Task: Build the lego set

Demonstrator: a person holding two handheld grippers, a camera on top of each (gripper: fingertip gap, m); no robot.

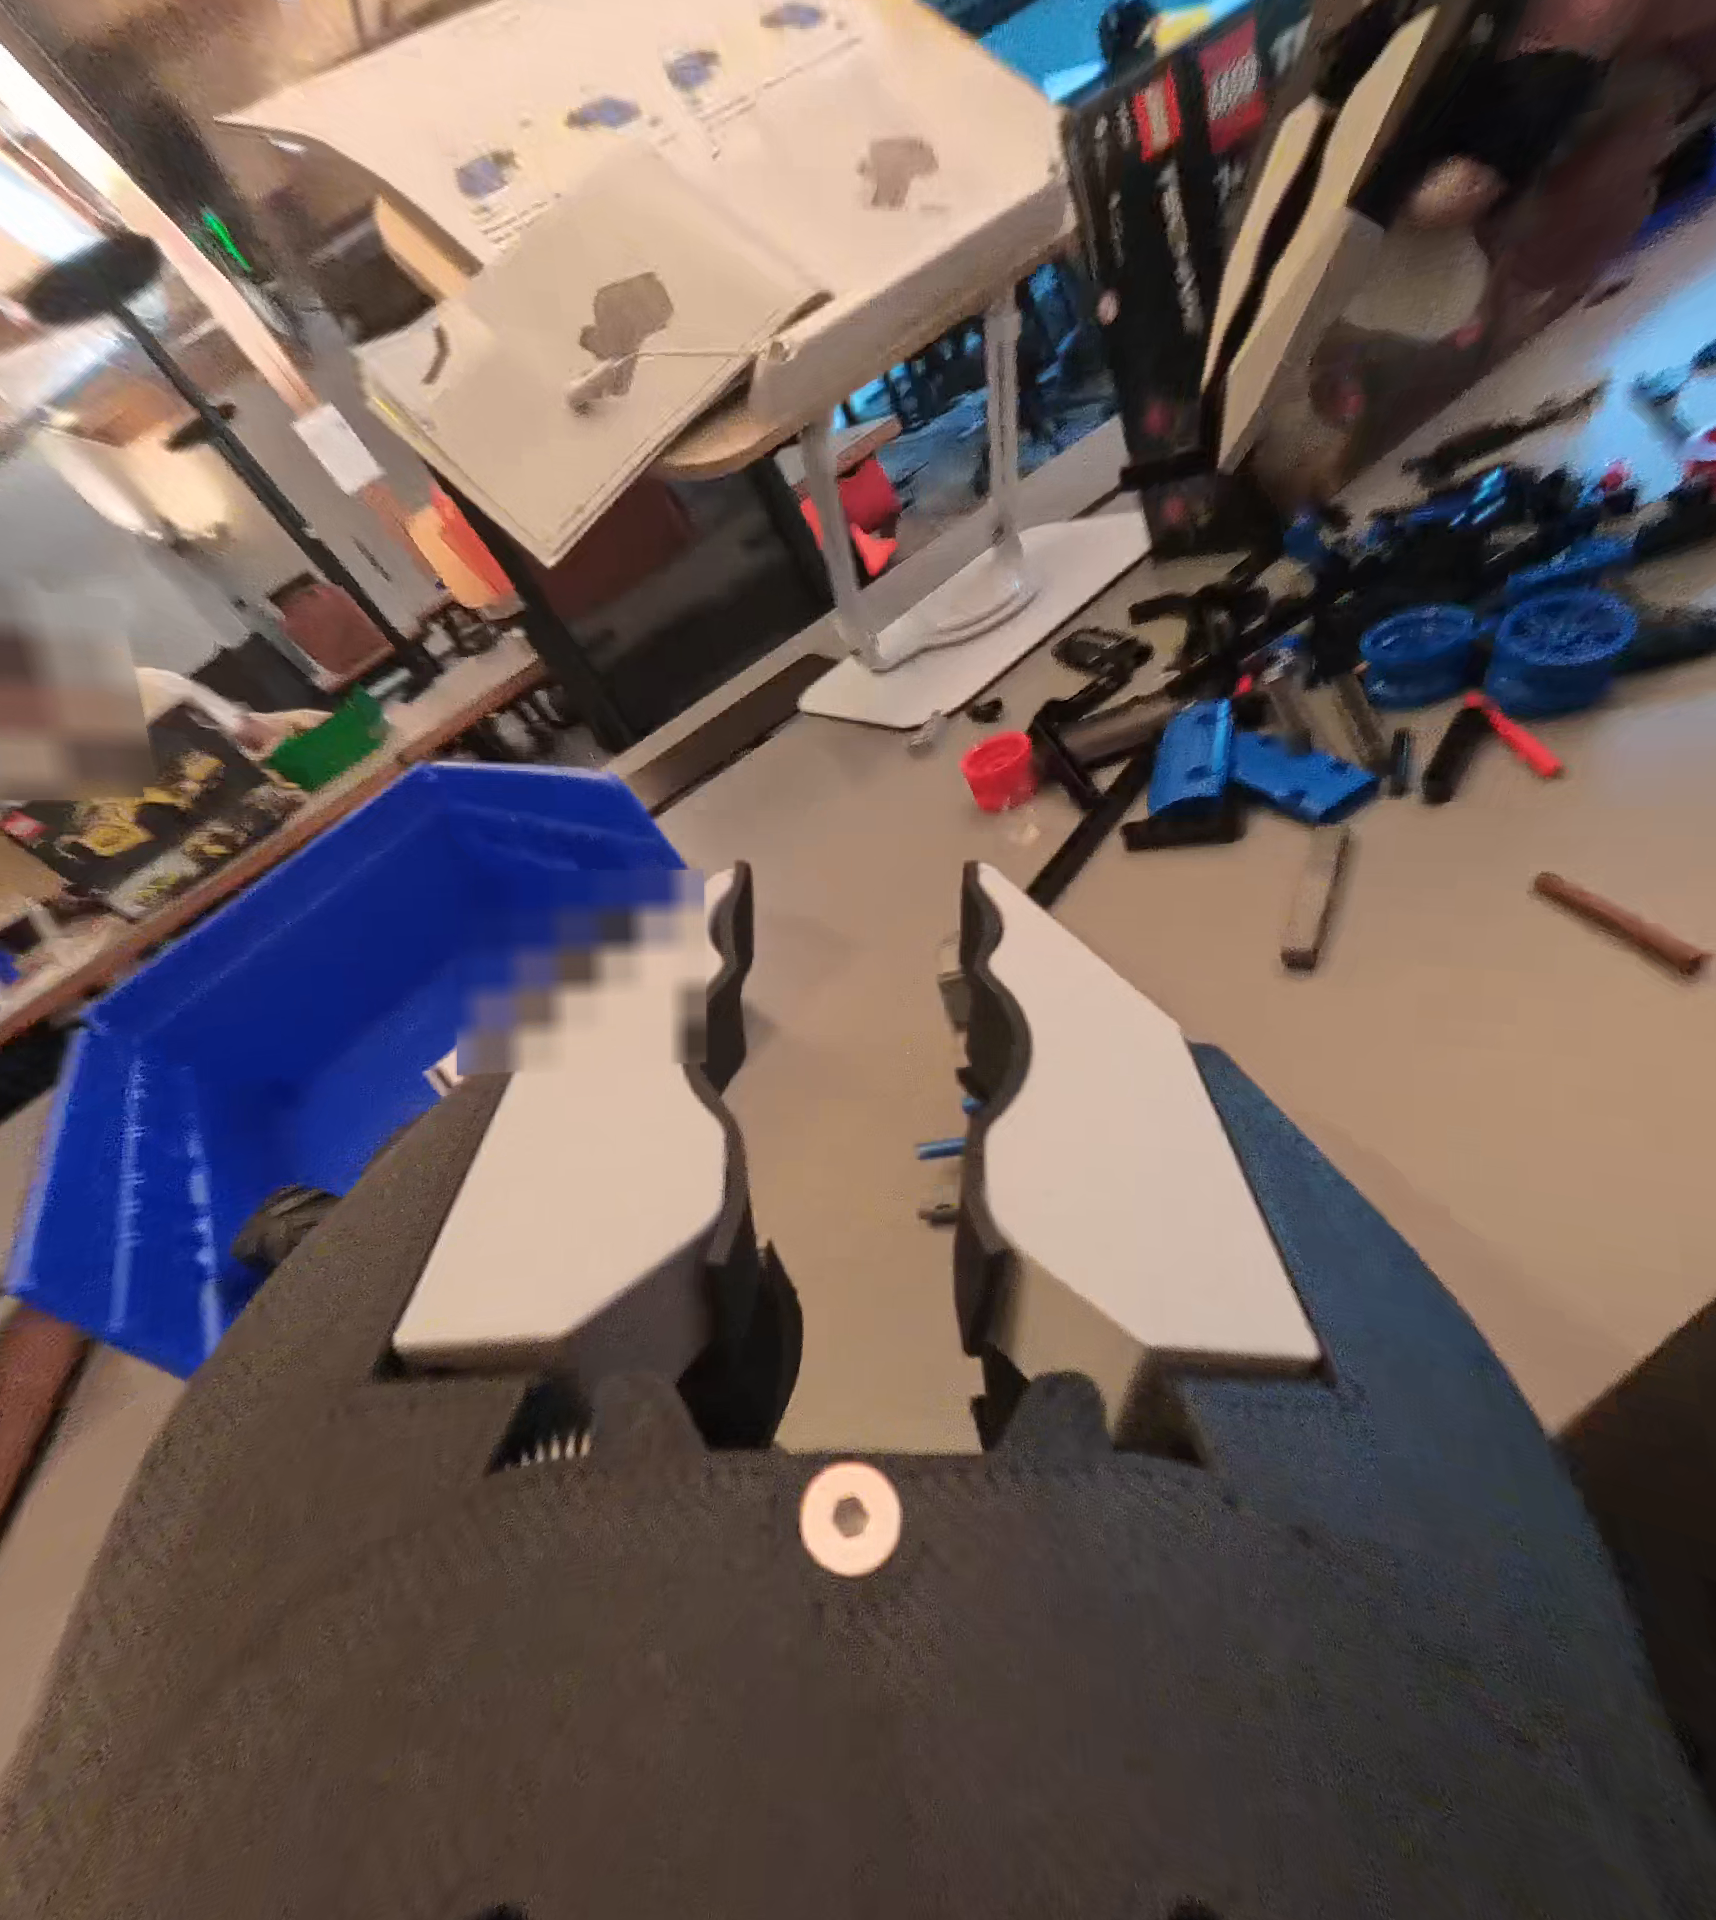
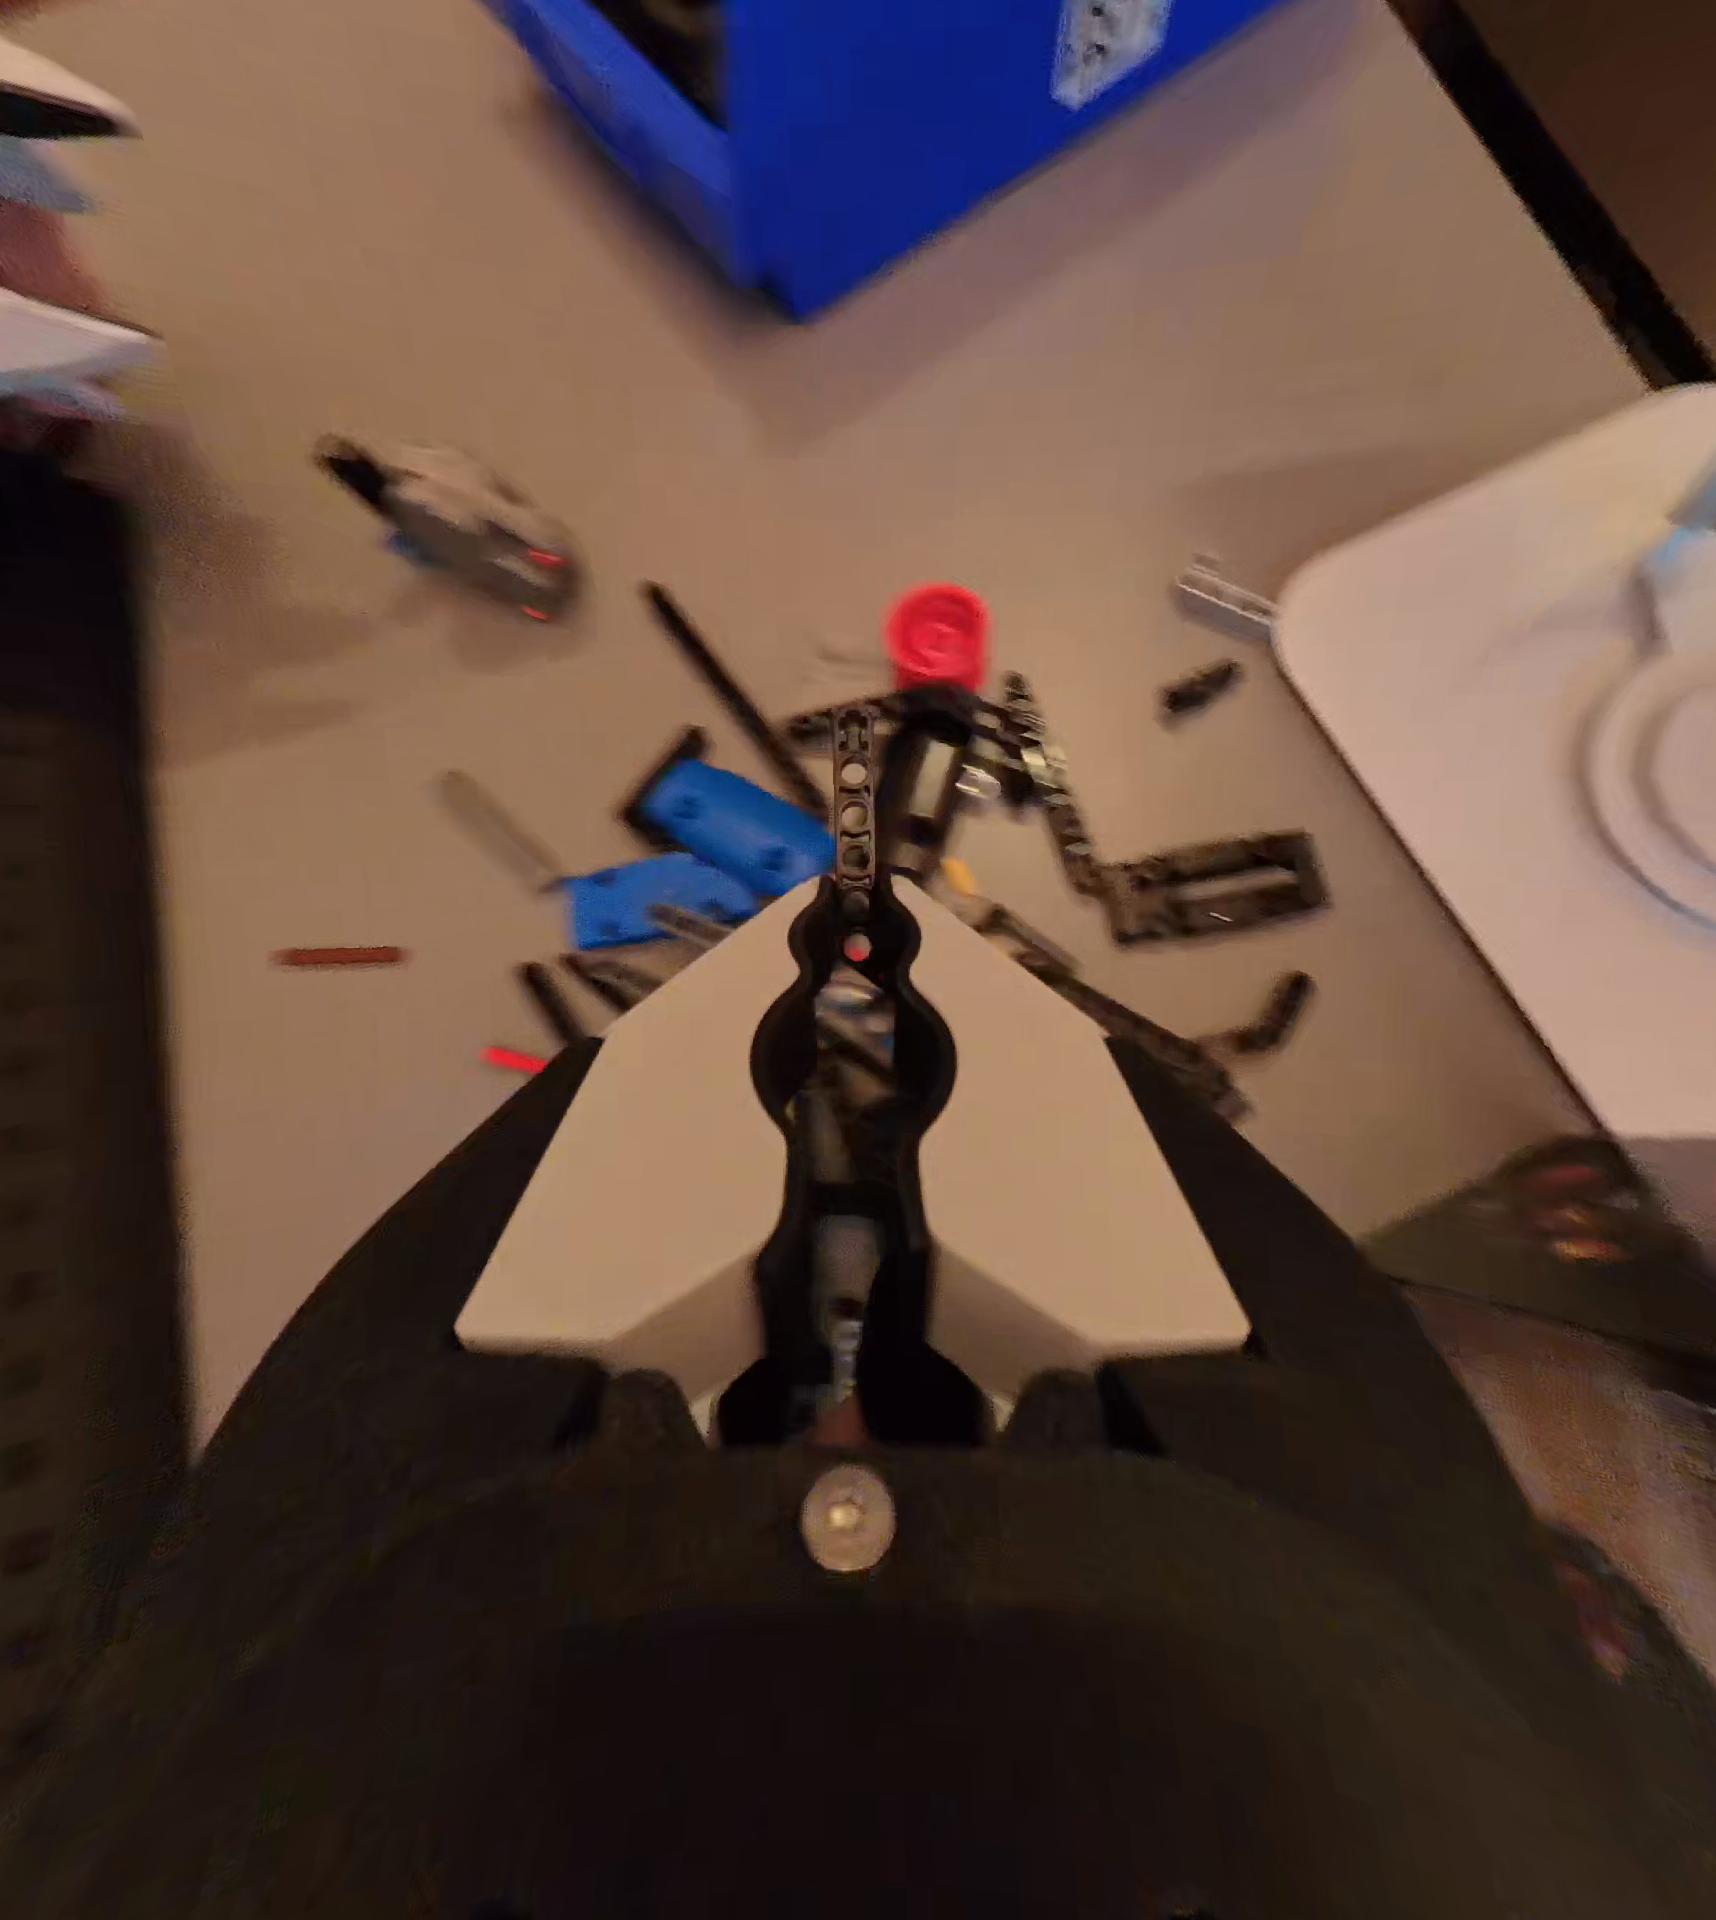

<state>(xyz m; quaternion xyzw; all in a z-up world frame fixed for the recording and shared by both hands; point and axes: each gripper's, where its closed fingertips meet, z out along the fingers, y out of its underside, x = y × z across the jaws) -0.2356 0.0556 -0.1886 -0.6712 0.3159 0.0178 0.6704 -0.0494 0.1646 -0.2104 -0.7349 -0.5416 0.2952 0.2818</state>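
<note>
Left wrist view: the left gripper (image 1: 854, 894) hangs over the table (image 1: 1249, 1091) with its jaws spread and nothing between them, a blue bin (image 1: 314, 987) just beside it. Loose lego parts (image 1: 1353, 686) lie scattered farther off, below an open instruction book (image 1: 646, 312).

Right wrist view: the right gripper (image 2: 854, 914) pinches a black holed beam (image 2: 854, 800) that sticks out forward above the blue panels (image 2: 719, 842) and a red round piece (image 2: 937, 634).

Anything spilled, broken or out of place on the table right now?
Nothing looks damaged. Loose parts lie scattered on the table, as expected mid-build: blue panels, a red cylinder and a brown rod lying apart. The right gripper holds a black holed beam.
</note>
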